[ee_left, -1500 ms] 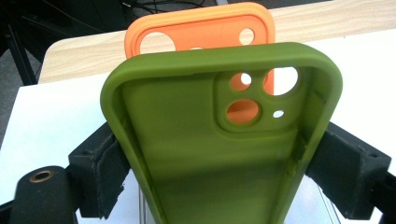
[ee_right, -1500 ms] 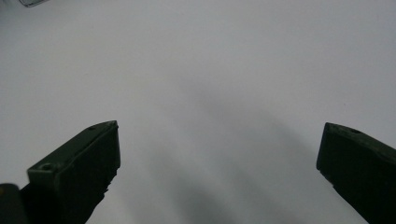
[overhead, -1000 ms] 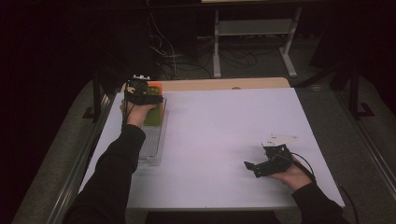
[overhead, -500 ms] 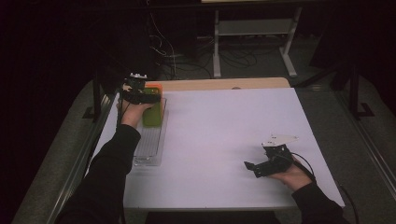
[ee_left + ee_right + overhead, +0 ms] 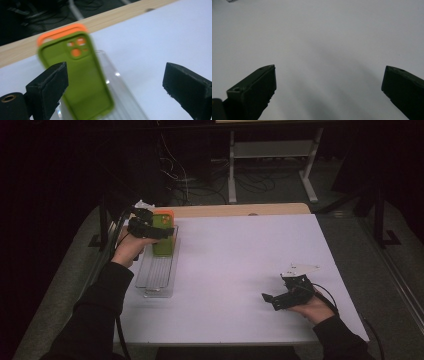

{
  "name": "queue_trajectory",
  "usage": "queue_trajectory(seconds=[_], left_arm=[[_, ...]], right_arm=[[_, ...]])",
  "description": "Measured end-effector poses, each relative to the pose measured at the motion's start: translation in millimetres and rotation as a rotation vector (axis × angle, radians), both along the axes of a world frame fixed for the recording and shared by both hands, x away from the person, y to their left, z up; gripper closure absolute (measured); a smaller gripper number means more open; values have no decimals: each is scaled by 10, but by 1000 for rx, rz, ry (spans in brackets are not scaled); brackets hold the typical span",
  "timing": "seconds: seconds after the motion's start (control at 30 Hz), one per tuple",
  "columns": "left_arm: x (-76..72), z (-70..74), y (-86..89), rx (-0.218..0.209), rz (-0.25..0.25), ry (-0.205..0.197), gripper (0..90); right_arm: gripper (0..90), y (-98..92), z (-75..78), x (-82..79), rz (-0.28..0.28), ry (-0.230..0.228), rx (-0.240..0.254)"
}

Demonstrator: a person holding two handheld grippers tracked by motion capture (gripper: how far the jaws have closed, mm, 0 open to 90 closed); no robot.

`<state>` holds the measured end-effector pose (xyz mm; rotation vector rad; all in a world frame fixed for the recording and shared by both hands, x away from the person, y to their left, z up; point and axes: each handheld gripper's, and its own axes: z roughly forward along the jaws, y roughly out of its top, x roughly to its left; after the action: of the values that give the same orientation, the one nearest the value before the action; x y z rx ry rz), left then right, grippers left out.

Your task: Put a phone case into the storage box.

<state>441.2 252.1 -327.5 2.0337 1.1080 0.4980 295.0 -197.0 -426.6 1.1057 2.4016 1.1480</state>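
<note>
The left gripper (image 5: 115,82) is hovering with jaws spread, just widened, gripping nothing, near the upright green silicone phone case (image 5: 80,75) at the white table's (image 5: 240,260) far-left edge.

A green phone case (image 5: 82,82) stands upright on its short edge in the far end of a clear ridged tray (image 5: 157,275), its back with the camera cutout facing forward. Just behind it stands an orange phone case (image 5: 60,32), the two apparently touching. The tray lies lengthwise along the table's left edge.
</note>
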Motion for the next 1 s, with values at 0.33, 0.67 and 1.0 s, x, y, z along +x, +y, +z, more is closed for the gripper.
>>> queue_trajectory(seconds=[0.33, 0.67, 1.0], left_arm=[[-458, 13, -28, -53, -151, -49, 25], [-830, -107, -24, -49, -226, -39, 16], [-1088, -312, -35, -28, -267, -40, 9]], right_arm=[[0, -23, 46, -14, 15, -15, 12], [0, -59, 102, -67, 29, -25, 19], [0, -128, 120, -143, 22, -36, 37]])
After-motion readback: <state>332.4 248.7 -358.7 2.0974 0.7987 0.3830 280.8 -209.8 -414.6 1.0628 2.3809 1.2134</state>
